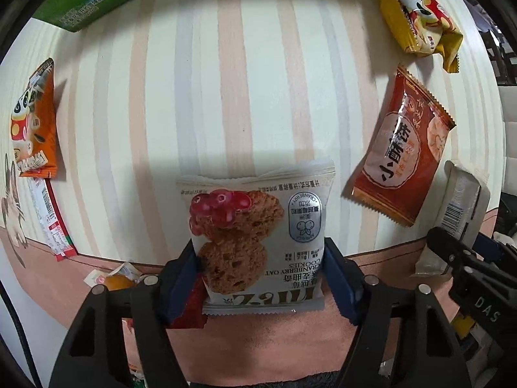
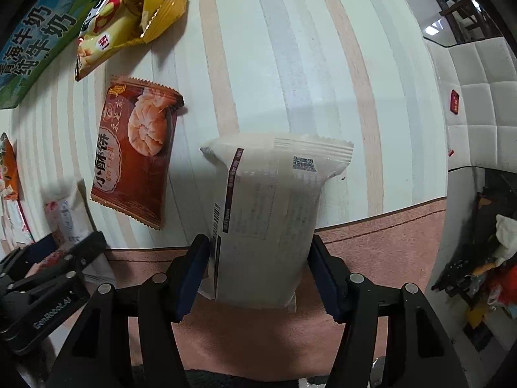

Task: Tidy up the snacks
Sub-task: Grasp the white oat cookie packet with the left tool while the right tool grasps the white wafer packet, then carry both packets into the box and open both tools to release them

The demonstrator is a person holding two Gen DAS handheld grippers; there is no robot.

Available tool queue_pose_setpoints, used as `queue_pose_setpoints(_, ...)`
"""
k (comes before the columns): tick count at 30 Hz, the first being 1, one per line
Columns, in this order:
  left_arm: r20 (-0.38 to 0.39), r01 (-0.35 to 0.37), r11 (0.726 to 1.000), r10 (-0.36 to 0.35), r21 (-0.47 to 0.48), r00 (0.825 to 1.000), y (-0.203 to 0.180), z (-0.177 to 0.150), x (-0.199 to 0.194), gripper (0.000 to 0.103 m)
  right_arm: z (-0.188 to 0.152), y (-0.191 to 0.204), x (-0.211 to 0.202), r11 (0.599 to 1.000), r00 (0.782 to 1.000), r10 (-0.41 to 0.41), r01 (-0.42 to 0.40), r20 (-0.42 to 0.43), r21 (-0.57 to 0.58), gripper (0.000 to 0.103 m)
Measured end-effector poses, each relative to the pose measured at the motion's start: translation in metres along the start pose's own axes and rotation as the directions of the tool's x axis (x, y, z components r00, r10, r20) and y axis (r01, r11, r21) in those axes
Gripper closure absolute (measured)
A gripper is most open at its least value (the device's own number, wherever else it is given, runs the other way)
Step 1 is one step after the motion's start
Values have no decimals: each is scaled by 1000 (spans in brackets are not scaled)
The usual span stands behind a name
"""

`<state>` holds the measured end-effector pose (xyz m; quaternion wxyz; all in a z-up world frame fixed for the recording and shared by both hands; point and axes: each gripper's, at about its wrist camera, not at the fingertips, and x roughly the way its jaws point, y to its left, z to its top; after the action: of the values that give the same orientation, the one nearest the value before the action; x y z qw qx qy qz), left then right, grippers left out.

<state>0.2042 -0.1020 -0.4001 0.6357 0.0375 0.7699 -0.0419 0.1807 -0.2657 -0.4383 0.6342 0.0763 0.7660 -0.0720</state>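
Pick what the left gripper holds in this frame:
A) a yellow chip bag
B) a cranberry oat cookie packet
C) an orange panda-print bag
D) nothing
B: the left gripper has its blue pads pressed on both sides of the cranberry oat cookie packet, printed side facing the camera.

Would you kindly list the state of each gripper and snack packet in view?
left gripper: shut on cookie packet, printed face up
right gripper: shut on white packet, back side up
brown pastry packet: flat, sealed
yellow packet: lying crumpled
orange packet: flat
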Motion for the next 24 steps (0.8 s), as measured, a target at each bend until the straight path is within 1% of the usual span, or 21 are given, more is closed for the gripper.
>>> queue_pose_setpoints(6,13,-1,1000,1,-1,1000,-1,-9,-1,32,-11,10,-3,1000,999,-2,2,33,-9,41)
queue_pose_setpoints(8,15,9,1000,-9,5,1000,-4,-14,-7,32,-14,12,-4,1000,999,4,-4,41,-12,44)
queue_pose_setpoints(13,59,44,999,-46,27,997,1,-30,-29,32,-28,15,-13,997,996,81,-80,35,-13,46)
queue_pose_setpoints(18,131,87,996,-90,29,987,13,-44,-69,32,-36,27,-39,986,985,163,-161,53,-37,46)
queue_pose_setpoints(21,186,124,992,-125,18,975,24,-46,-101,32,-36,39,-69,974,971,220,-214,91,-69,46)
queue_pose_setpoints(23,231,145,989,-144,13,962,31,-45,-131,32,-33,47,-91,966,960,253,-243,121,-92,46)
queue_pose_setpoints(24,252,154,988,-152,12,956,32,-40,-146,32,-30,50,-102,961,953,269,-256,138,-104,46)
